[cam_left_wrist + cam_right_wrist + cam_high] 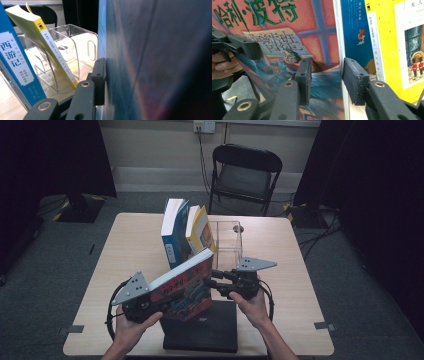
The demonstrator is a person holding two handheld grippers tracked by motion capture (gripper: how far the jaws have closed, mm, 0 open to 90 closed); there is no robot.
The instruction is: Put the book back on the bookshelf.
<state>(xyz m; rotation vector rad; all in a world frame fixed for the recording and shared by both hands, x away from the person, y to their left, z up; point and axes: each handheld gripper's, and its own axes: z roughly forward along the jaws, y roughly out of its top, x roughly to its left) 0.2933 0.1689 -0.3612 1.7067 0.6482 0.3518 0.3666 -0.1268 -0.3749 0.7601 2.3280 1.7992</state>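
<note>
Left gripper (150, 302) fingers (98, 80) clamped narrow on the red-covered book (184, 287), held tilted above the counter (130, 245), just in front of the clear organizer (227, 237). Right gripper (215, 285) fingers (303, 80) partly parted, straddling that book's edge, pressing not discernible. Three books counted: one held, two (blue book (175, 232), yellow book (200, 230)) upright in the organizer. Two grippers.
</note>
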